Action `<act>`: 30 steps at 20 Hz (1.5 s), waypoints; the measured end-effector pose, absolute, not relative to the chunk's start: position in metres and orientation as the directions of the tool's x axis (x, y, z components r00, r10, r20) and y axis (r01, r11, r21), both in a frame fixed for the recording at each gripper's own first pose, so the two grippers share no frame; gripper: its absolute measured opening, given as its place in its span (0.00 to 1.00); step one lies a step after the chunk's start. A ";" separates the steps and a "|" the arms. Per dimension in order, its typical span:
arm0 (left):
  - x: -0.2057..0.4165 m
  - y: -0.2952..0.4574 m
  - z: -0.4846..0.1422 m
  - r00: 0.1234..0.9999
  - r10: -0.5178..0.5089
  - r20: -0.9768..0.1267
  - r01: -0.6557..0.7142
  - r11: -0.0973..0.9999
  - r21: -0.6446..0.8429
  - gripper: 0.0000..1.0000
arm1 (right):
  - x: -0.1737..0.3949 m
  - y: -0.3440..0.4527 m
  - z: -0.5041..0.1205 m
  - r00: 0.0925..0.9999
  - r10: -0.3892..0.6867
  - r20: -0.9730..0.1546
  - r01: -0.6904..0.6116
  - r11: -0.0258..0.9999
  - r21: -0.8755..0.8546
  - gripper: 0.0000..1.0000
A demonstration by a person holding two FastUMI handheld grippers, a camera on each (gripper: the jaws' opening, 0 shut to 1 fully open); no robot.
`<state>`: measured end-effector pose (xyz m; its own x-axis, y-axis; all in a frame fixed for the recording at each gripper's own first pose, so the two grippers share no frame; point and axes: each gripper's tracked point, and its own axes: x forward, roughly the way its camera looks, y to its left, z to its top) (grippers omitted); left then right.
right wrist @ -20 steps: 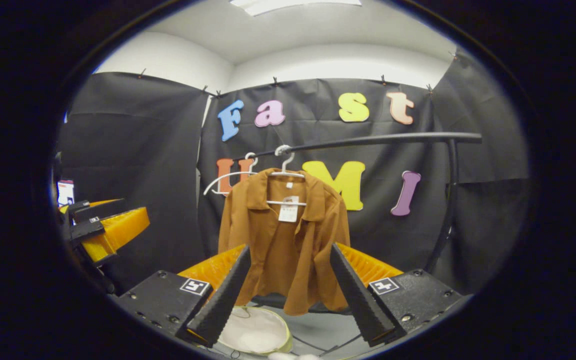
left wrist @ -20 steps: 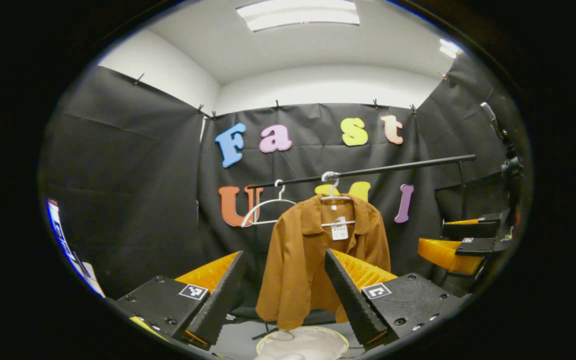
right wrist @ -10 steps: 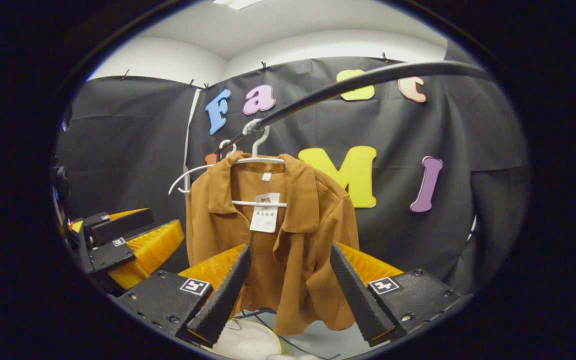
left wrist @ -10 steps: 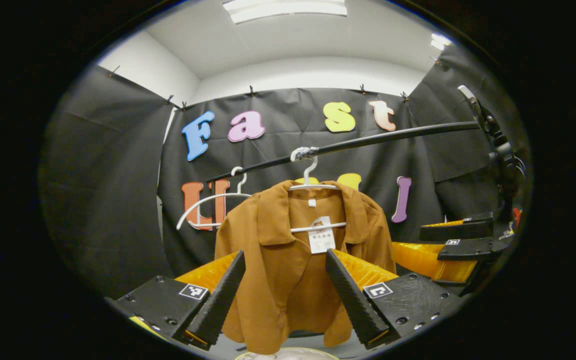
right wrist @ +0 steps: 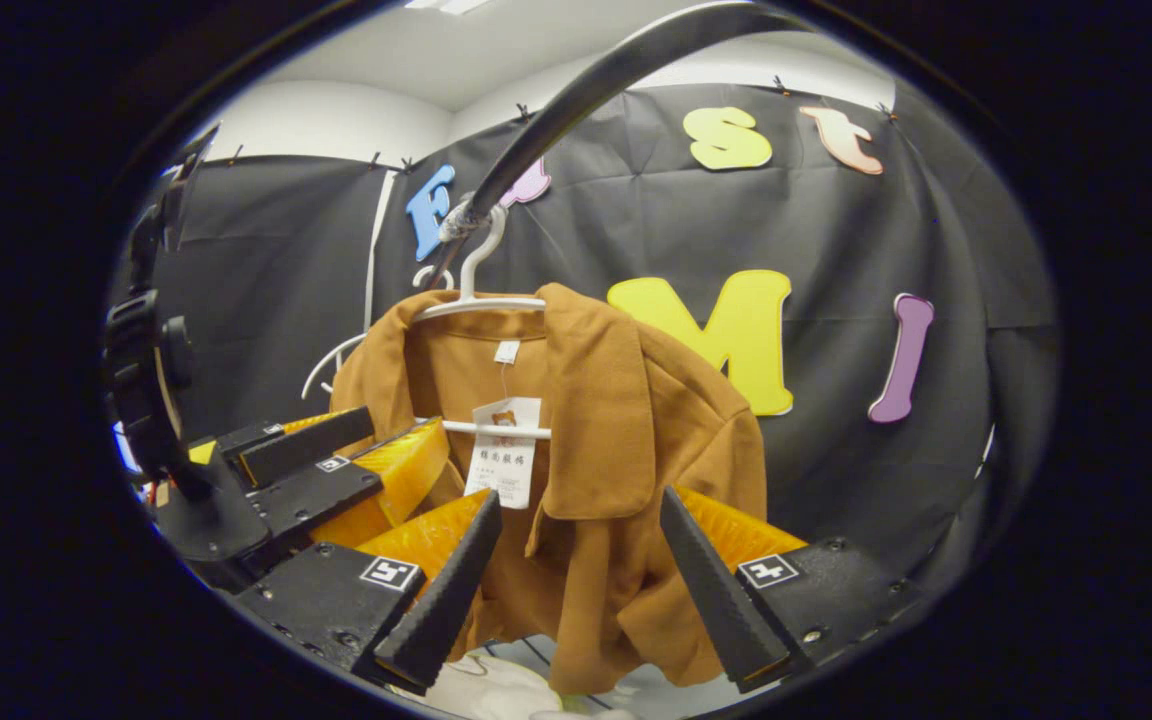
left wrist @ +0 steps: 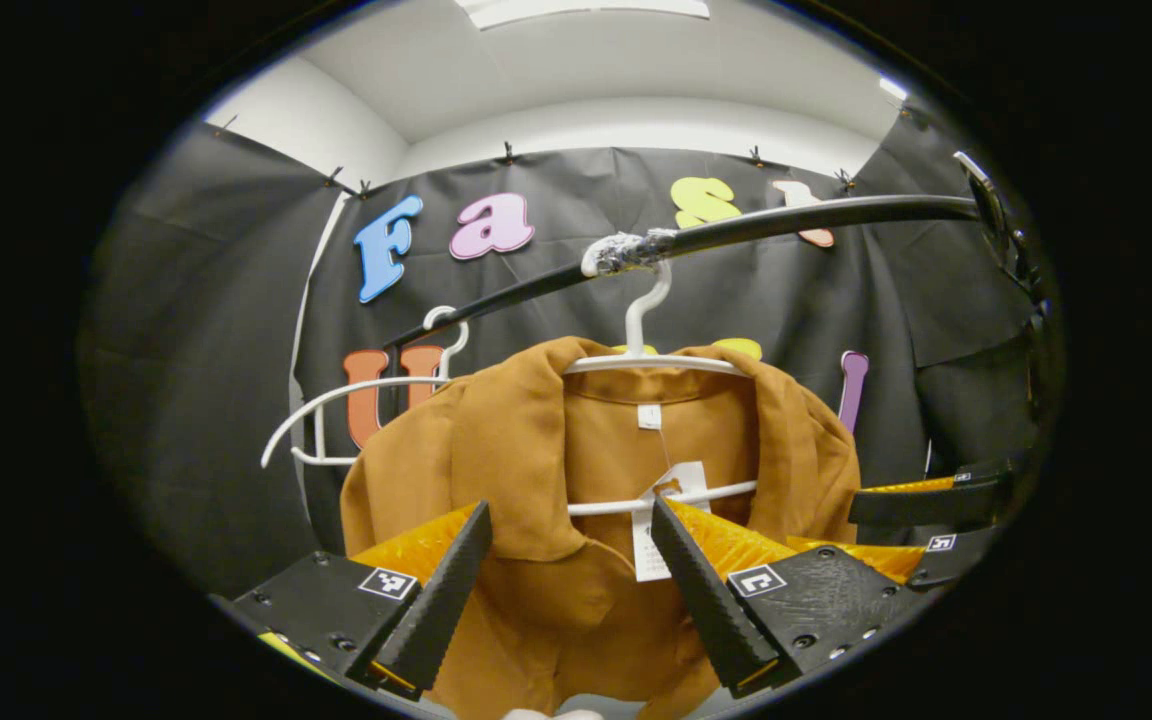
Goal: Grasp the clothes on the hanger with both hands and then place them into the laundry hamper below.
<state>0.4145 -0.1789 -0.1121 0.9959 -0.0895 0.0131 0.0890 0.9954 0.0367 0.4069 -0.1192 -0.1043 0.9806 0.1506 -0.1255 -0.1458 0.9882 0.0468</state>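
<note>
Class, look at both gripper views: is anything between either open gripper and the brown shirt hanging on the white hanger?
Nothing visible. The left gripper and right gripper each face the brown shirt on its white hanger directly.

A white paper hang tag hangs at the open neck of the brown collared cloth jacket, in front of the lower bar of the white plastic hanger; it carries a small picture and lines of dark print, too small to read. In the left gripper view the same tag is blurred. A small white neck label shows no readable marks.
</note>
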 end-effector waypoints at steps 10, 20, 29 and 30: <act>0.429 -0.157 -0.129 0.999 -0.019 -0.029 0.022 0.994 0.108 0.93 | 0.453 -0.118 -0.112 0.987 0.071 -0.141 -0.061 0.995 0.073 0.99; 0.438 -0.137 -0.146 0.994 0.018 -0.107 -0.011 0.998 0.066 0.25 | 0.466 -0.124 -0.123 0.985 0.063 -0.161 -0.041 0.990 0.138 0.17; 0.432 -0.130 -0.145 0.992 0.014 -0.129 -0.009 0.999 0.042 0.05 | 0.465 -0.130 -0.121 0.975 0.170 -0.143 -0.140 0.970 0.200 0.05; 0.431 -0.128 -0.145 0.992 0.015 -0.127 -0.010 0.999 0.045 0.00 | 0.465 -0.129 -0.122 0.972 0.190 -0.142 -0.158 0.965 0.208 0.05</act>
